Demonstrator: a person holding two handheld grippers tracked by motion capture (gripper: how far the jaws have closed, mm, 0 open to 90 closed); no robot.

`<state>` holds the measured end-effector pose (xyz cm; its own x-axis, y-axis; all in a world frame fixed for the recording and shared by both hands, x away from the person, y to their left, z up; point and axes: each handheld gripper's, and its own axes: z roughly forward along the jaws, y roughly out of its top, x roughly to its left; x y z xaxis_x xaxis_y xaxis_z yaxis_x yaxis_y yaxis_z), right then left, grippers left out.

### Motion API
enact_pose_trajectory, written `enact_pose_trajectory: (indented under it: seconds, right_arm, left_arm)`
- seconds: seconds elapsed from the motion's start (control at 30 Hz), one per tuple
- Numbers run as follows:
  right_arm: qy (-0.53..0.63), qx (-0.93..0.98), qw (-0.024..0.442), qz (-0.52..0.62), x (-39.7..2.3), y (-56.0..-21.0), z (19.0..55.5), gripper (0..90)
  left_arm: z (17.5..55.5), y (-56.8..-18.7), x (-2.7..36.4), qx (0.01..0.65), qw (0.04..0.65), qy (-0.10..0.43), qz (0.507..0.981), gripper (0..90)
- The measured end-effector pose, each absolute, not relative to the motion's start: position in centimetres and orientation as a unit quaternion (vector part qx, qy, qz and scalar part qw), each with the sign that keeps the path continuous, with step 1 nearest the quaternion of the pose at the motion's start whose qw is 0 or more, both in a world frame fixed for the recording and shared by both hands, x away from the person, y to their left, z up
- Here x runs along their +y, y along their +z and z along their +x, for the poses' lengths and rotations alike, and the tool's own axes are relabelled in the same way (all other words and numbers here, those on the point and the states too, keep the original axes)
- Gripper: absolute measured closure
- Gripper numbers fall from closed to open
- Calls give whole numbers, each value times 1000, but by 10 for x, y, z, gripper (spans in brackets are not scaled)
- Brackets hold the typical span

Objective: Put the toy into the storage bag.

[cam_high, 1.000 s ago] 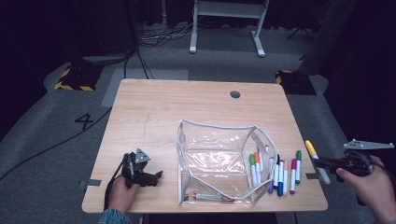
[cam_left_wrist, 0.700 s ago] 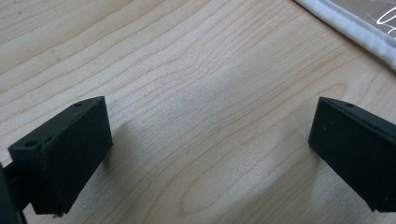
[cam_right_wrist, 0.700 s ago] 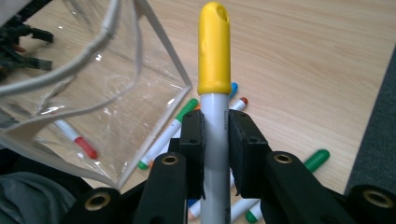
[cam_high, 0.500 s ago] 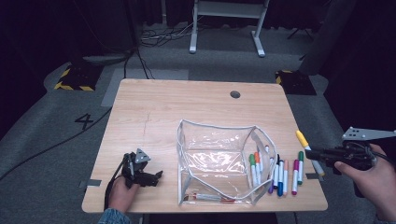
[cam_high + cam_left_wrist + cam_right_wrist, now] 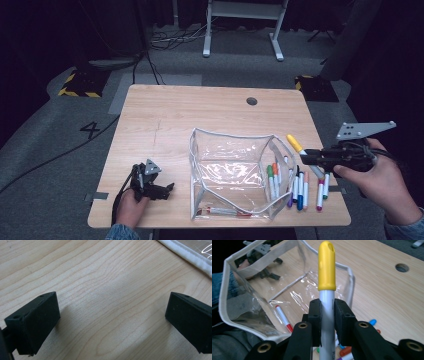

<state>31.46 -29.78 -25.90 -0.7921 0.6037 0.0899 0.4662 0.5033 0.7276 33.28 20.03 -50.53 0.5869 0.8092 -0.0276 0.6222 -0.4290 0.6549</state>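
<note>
Wooden table (image 5: 200, 115), yellow-capped marker (image 5: 295, 143) in right tool (image 5: 306, 156)

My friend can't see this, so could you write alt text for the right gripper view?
The right tool clamps a yellow-capped marker upright between its black jaws, pointing toward an open clear pouch on a wooden table. A red-capped marker lies inside the pouch.

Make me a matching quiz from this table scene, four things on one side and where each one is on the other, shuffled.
1. yellow-capped marker
2. red-capped marker
3. left hand-held gripper
4. loose markers

A. inside the clear pouch
B. lying on the table right of the pouch
C. clamped in the right hand-held gripper
D. resting open near the table's front left corner

Pairs: 1-C, 2-A, 3-D, 4-B
</note>
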Motion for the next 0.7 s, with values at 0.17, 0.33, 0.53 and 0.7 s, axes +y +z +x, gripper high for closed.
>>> enact_pose_trajectory:
  seconds: [0.17,0.33,0.53,0.7]
  right_arm:
    - [385,875,77,284,-272,-256,317,770]
    - [381,886,64,258,-246,-257,320,770]
    - [372,899,45,229,-216,-262,322,770]
    - [353,911,34,209,-196,-268,324,770]
  left_arm:
    - [333,-505,200,431,317,147,832,0]
    - [333,-505,200,430,318,146,832,0]
    - [334,-505,200,429,318,147,833,0]
    - [334,-505,200,428,317,147,833,0]
